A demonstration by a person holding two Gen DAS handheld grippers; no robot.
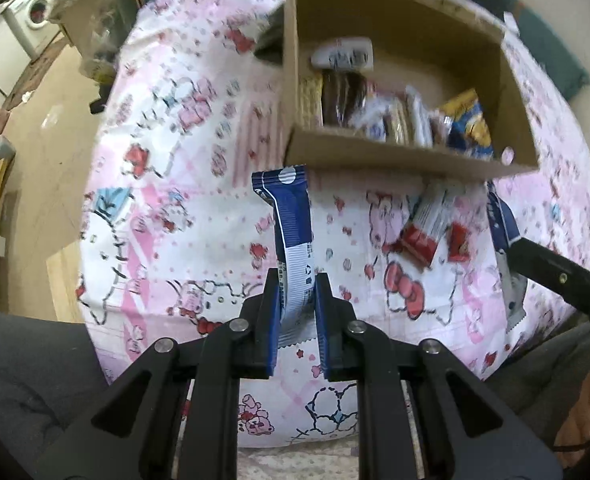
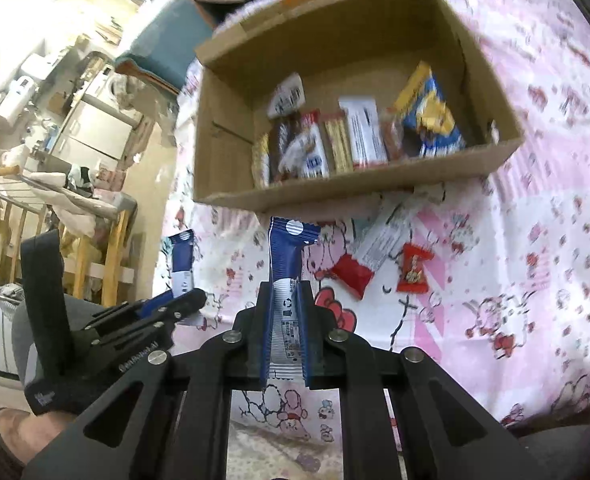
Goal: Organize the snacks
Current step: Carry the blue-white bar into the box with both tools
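Observation:
My left gripper [image 1: 298, 278] is shut on the white lower end of a blue-and-white snack stick [image 1: 291, 216], which stands up toward the cardboard box [image 1: 375, 156]. My right gripper [image 2: 285, 286] is shut on a matching blue-and-white stick [image 2: 289, 256], held just before the box's [image 2: 335, 196] near wall. Each view shows the other gripper with its stick at the side: the right gripper [image 1: 535, 256] and the left gripper [image 2: 191, 300]. Several wrapped snacks stand in a row inside the box. A red-and-white packet [image 2: 375, 256] and a small red packet [image 2: 415, 268] lie on the cloth in front of it.
The box sits on a pink cartoon-print cloth [image 1: 175, 184] over a rounded surface. The floor [image 1: 43, 120] drops away to the left, with a washing machine [image 1: 35, 12] and a wooden rack [image 2: 95, 232] beyond. Grey trouser legs [image 1: 27, 368] flank the near edge.

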